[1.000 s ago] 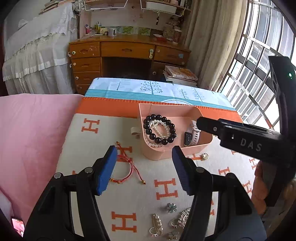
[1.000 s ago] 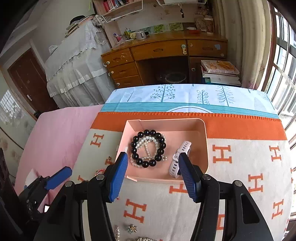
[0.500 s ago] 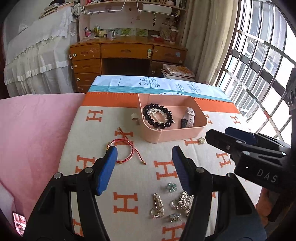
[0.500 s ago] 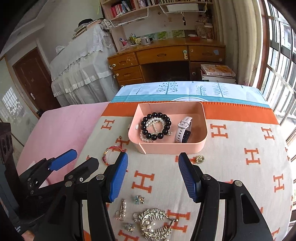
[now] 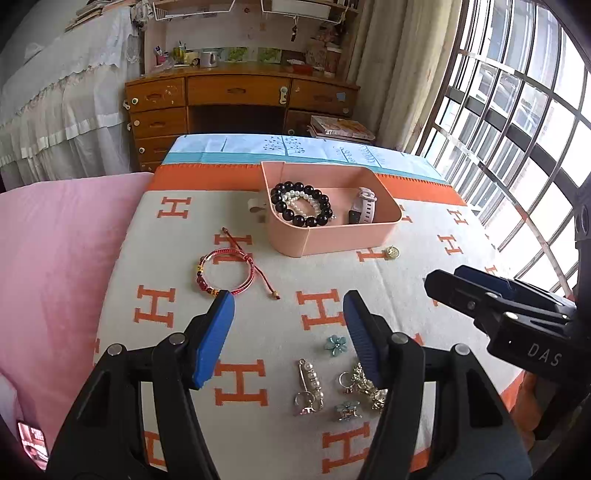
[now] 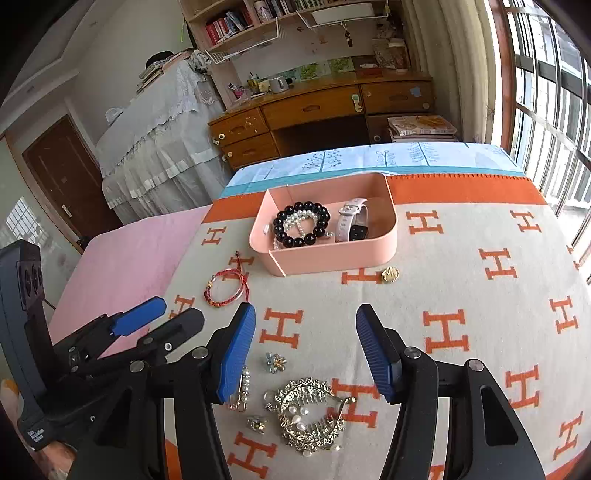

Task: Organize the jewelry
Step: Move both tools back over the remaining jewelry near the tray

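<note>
Open blanket beside pink tray

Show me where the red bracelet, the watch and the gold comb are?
Red bracelet [image 5: 225,273]: left wrist view, on its cord loop.
Watch [image 6: 351,218]: right wrist view, on its pale strap.
Gold comb [image 6: 310,413]: right wrist view, on its teeth.

Setting: bedroom in a home. Bed with pink sheet and orange-patterned blanket in foreground. Beyond the bed: wooden desk with drawers, mug on top, bookshelf above. Door left of desk; barred window and curtain right of it.
</note>
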`<state>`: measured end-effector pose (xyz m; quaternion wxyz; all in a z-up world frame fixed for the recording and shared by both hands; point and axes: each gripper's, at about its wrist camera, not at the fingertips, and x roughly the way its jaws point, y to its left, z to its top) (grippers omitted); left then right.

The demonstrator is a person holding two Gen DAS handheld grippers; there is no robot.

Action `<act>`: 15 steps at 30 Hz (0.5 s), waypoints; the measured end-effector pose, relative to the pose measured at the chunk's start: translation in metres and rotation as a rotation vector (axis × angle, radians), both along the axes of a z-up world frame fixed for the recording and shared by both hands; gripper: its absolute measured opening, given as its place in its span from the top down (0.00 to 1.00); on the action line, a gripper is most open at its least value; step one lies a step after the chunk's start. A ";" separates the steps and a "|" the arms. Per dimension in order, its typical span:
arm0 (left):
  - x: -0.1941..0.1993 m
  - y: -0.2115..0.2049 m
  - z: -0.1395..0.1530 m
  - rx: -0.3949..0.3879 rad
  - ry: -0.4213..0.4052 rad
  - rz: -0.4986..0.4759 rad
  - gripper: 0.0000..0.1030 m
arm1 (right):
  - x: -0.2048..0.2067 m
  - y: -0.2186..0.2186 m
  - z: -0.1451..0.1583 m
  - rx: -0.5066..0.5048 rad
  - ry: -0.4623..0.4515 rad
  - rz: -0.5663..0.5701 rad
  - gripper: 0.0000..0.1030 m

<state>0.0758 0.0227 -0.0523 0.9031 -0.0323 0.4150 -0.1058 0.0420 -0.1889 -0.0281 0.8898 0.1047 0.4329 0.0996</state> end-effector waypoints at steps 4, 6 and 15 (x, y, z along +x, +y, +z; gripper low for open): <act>0.000 0.015 -0.013 0.015 0.030 0.034 0.43 | -0.001 -0.006 -0.017 0.005 0.040 -0.008 0.44; 0.000 0.024 -0.021 0.017 0.051 0.052 0.43 | 0.000 -0.007 -0.025 0.001 0.059 -0.008 0.44; -0.003 0.059 -0.060 0.023 0.139 0.114 0.43 | 0.002 0.007 -0.052 -0.032 0.094 0.046 0.44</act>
